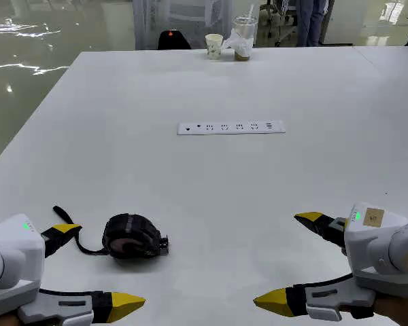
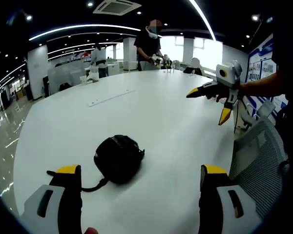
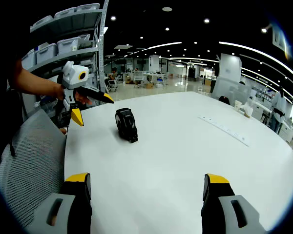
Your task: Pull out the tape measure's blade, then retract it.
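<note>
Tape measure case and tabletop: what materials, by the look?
Tape measure: black matte case, probably rubber-coated plastic; it shows almost no glare. Table: smooth white top, likely laminate or painted board; uniform colour, with a faint sheen. Neither is certain from looks alone.

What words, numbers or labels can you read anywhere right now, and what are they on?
Nothing can be read clearly.
Tape measure: its side face is too blurred to read.
Sticker on the right gripper: too small to read.
Power strip: the marks by the sockets are too small to read.
Paper cup: the print is too small to read.
</note>
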{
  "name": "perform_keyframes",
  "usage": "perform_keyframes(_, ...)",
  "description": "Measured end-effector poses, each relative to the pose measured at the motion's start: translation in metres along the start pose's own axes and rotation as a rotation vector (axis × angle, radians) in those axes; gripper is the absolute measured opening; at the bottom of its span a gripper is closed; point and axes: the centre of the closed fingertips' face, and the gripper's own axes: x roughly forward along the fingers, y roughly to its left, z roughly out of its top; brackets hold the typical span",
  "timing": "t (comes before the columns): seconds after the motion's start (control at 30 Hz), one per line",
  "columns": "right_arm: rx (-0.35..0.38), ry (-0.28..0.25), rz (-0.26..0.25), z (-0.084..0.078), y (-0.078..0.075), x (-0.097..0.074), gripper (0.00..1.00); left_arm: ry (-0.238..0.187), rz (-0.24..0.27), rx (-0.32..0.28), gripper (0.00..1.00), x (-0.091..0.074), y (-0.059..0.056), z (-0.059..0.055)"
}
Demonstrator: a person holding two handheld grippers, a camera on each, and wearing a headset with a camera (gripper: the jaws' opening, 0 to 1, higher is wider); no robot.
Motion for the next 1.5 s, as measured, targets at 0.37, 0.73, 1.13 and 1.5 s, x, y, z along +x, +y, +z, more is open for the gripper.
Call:
perform_keyframes(0.37,-0.048,0.029,0.047,0.0,-0.005,0.012,0.98,0.041,-0.044,0.043,0.99,0.006,0.004,-0.003)
perform_keyframes(0.73,-0.094,0.044,0.102,0.005,-0.007,0.026,0.99,0.083,-0.094,0.108,0.99,0.013,0.009,-0.002)
perform_keyframes(1.13,-0.123,0.069,0.149,0.004,-0.012,0.039,0.99,0.121,-0.133,0.151,0.98,0.017,0.019,-0.002)
perform_keyframes(1.5,-0.175,0.085,0.197,0.006,-0.014,0.053,0.96,0.165,-0.179,0.212,0.94,0.025,0.026,-0.002)
